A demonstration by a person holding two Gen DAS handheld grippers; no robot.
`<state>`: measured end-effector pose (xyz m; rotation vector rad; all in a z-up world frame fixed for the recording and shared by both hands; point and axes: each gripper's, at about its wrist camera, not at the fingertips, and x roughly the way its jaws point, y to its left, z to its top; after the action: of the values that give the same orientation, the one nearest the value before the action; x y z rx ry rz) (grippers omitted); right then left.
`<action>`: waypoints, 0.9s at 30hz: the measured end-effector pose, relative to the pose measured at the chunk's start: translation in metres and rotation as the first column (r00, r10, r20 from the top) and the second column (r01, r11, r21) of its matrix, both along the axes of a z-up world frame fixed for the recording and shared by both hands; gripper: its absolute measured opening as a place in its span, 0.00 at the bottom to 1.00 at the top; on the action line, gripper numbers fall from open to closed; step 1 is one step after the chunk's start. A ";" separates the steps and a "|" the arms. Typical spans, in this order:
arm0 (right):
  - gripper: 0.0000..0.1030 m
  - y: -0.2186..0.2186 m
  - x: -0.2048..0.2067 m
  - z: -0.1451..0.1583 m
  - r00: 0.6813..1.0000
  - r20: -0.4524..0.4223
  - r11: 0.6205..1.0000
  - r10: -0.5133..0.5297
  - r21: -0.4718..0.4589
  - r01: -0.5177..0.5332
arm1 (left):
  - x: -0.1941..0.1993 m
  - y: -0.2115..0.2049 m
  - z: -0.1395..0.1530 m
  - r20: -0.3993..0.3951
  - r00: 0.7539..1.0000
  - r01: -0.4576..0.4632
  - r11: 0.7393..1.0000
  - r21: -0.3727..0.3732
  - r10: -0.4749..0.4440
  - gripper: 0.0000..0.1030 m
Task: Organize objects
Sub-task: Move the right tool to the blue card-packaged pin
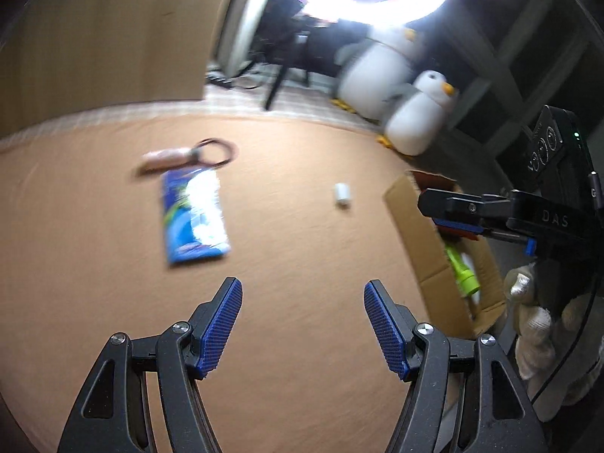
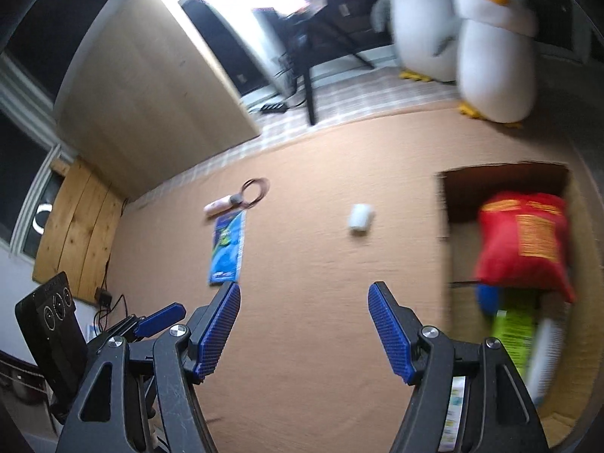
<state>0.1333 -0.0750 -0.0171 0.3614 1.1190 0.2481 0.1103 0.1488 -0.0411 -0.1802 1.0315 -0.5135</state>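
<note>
Three things lie out on the tan sheet (image 1: 302,321) of the bed, waiting to go in the cardboard box (image 2: 449,234). The blue packet (image 1: 194,219) is flat and shiny. It looks light and bendy, and it may be slippery, so it is best pinched at one thin edge. Just past it, almost touching, is a pink tube (image 1: 166,158) with thin dark loops (image 1: 217,151) at its end. The tube looks small and light, and the middle is a good place to pinch. The small white roll (image 1: 342,195) lies alone, between the packet and the box. It is round, so it may roll away if bumped. Squeeze it across its sides.

The left tongs (image 1: 302,324) are wide apart and hold nothing. The right tongs (image 2: 304,326) are also wide apart and hold nothing. Both hang above the sheet, near no thing yet.

The right view looks down into the box. It shows a red bag (image 2: 524,241), something blue under it, and a green and white packet (image 2: 517,336). The left view sees the box from the side and shows only a bright green thing (image 1: 464,268) inside. The left view also shows a white glove (image 1: 536,324) holding the other tool. Both views show two plush penguins (image 1: 419,113) at the far edge of the bed.
</note>
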 end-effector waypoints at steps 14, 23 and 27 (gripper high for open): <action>0.65 0.134 0.058 -0.055 0.976 -0.135 0.982 0.169 -0.065 -0.179 | -0.040 0.126 -0.018 -0.037 0.989 -0.141 0.990 0.000 0.141 0.69; 0.65 0.175 0.099 -0.089 0.971 -0.193 0.969 0.143 -0.175 -0.177 | -0.052 0.183 -0.026 -0.061 0.977 -0.209 0.977 -0.036 0.206 0.69; 0.65 0.184 0.110 -0.095 0.970 -0.206 0.965 0.130 -0.199 -0.172 | -0.054 0.195 -0.029 -0.070 0.972 -0.230 0.972 -0.048 0.226 0.69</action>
<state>0.2429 0.1089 -0.1117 0.1070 1.3521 0.2276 0.0561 0.3442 -0.0698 -0.3625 1.0437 -0.3290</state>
